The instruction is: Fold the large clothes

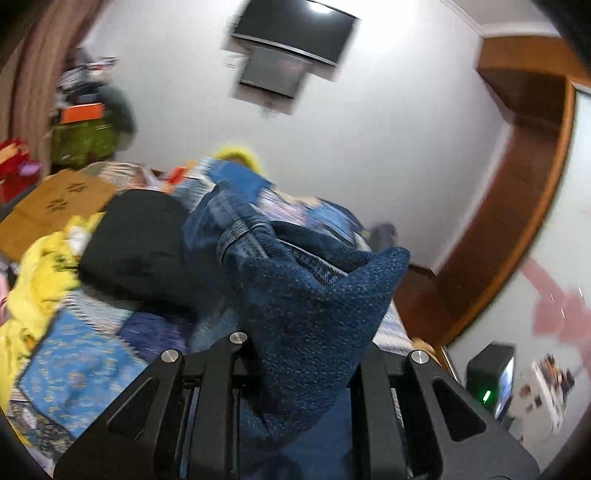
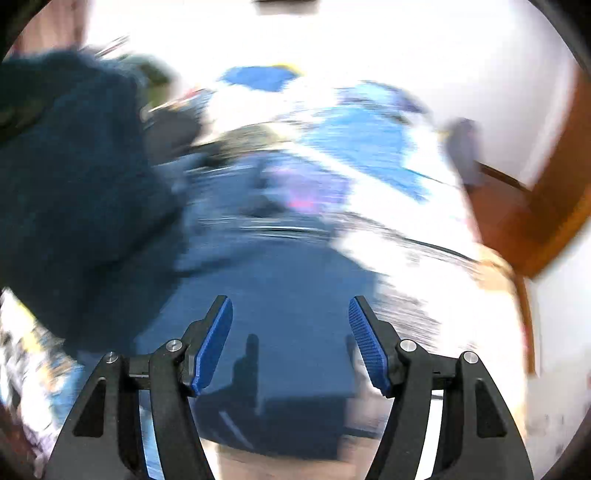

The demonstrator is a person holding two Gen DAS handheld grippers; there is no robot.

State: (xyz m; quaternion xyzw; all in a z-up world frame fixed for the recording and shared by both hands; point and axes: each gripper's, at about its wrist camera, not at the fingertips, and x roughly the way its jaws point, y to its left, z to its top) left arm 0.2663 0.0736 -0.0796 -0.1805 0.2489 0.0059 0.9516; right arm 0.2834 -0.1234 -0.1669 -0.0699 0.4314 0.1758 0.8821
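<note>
Gripping one bunched fold of a dark blue knitted garment (image 1: 317, 306), the left gripper (image 1: 295, 365) has its two black fingers drawn close on the cloth, their tips buried under it. The knit is coarse and nubbly, rising to a soft point above the fingers. Behind it lies one pair of blue jeans (image 1: 236, 236), smoother, with a stitched waistband seam showing. Both rest on a bed (image 1: 85, 365) covered by a patterned blue quilt with small gold motifs.

Also on the bed: one black folded garment (image 1: 136, 243), matte and rounded; one crumpled yellow cloth (image 1: 33, 280) at the left edge; one flat brown cardboard sheet (image 1: 55, 206) printed with paw marks. On the white wall hangs one dark flat screen (image 1: 295, 33), and one curved wooden frame (image 1: 517, 177) stands at the right.

The right gripper (image 2: 291, 339) holds its two fingers well apart, nothing between them; each carries one ribbed blue pad (image 2: 214, 347). Below them a smooth, flat stretch of dark blue cloth (image 2: 288, 295) spreads across the bed, heavily blurred. The same dark knit (image 2: 74, 192) hangs as one fuzzy mass at the left of that view.
</note>
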